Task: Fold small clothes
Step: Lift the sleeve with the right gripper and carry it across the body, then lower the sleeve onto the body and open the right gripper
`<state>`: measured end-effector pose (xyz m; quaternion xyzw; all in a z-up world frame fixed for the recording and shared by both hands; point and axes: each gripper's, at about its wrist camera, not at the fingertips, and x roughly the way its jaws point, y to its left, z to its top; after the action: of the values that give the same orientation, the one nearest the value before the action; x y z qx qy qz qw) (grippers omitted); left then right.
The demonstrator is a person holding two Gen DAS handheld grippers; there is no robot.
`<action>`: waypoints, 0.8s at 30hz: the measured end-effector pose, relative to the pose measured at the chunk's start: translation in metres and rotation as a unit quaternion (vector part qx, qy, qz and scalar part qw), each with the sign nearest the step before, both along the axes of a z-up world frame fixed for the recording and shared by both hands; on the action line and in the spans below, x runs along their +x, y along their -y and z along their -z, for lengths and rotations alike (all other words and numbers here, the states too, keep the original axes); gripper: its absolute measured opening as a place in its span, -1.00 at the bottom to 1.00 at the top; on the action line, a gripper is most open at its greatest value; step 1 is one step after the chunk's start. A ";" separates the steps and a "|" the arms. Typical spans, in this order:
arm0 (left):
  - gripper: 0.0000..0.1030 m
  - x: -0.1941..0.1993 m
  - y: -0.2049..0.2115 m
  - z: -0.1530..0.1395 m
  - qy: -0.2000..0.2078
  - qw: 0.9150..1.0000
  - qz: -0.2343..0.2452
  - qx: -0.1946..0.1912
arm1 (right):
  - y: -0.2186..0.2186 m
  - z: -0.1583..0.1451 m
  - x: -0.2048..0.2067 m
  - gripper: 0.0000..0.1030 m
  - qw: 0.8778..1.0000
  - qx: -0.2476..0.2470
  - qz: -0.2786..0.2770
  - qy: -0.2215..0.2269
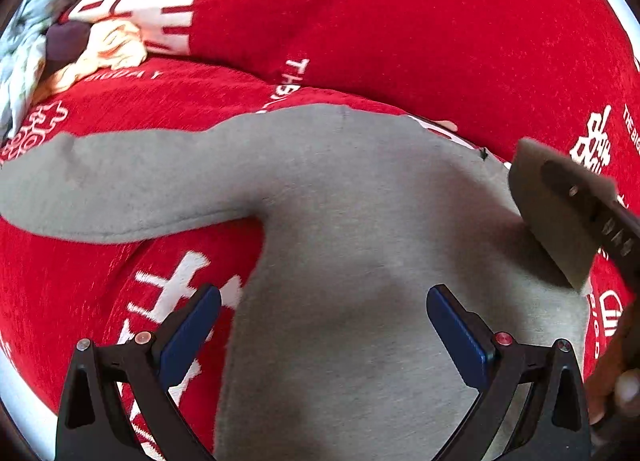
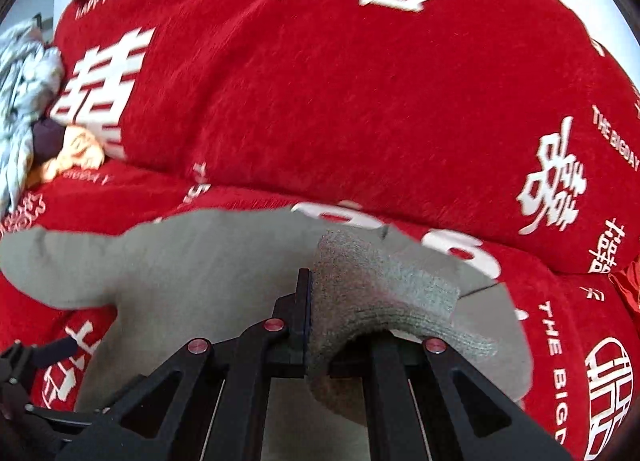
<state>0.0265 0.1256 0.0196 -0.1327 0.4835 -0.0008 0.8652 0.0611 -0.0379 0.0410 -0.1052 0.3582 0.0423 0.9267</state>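
Observation:
A small grey long-sleeved top (image 1: 360,261) lies flat on a red cover with white characters (image 1: 360,21). One sleeve stretches out to the left (image 1: 120,181). My left gripper (image 1: 324,325) is open, its blue pads above the top's body, holding nothing. My right gripper (image 2: 310,317) is shut on the other grey sleeve (image 2: 380,293), which is lifted and draped over the fingers above the top (image 2: 200,273). The right gripper with that sleeve also shows at the right edge of the left wrist view (image 1: 560,213).
A heap of other clothes, grey-white, dark and peach, lies at the far left (image 1: 60,45), also seen in the right wrist view (image 2: 36,113). The red cover (image 2: 360,101) rises into a cushion behind the top.

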 end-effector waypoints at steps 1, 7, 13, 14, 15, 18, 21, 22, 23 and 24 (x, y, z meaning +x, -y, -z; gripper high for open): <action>1.00 0.000 -0.003 0.001 -0.001 1.000 -0.003 -0.003 | -0.004 0.003 0.000 -0.91 1.000 -0.003 -0.003 -0.003; 1.00 -0.004 -0.016 0.006 -0.002 1.000 -0.012 -0.012 | -0.030 0.008 -0.005 -0.91 1.000 -0.009 -0.025 -0.005; 1.00 -0.006 -0.025 0.014 -0.008 1.000 -0.020 -0.012 | -0.044 0.018 -0.007 -0.91 0.999 0.001 -0.039 -0.019; 1.00 -0.006 -0.026 0.014 -0.008 1.000 -0.021 -0.012 | -0.045 0.022 -0.006 -0.91 0.999 -0.001 -0.040 -0.022; 1.00 -0.005 -0.027 0.015 -0.009 1.000 -0.022 -0.012 | -0.046 0.026 -0.005 -0.91 0.999 -0.001 -0.039 -0.026; 1.00 -0.005 -0.030 0.016 -0.009 1.000 -0.025 -0.011 | -0.046 0.034 -0.002 -0.91 0.998 0.005 -0.039 -0.040; 1.00 -0.006 -0.033 0.016 -0.009 0.999 -0.030 -0.010 | -0.044 0.042 -0.002 -0.91 0.997 0.018 -0.046 -0.058; 1.00 -0.006 -0.035 0.016 -0.010 0.999 -0.032 -0.011 | -0.044 0.045 -0.002 -0.90 0.996 0.025 -0.053 -0.068; 1.00 -0.007 -0.036 0.015 -0.010 0.999 -0.033 -0.011 | -0.044 0.048 -0.002 -0.85 0.994 0.035 -0.061 -0.082; 1.00 -0.008 -0.038 0.013 -0.009 0.999 -0.037 -0.010 | -0.043 0.051 -0.002 -0.78 0.991 0.050 -0.070 -0.098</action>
<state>0.0184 0.1637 0.0062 -0.1589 0.4864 0.0277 0.8587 0.0591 0.0051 -0.0101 -0.0790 0.4366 0.1350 0.8859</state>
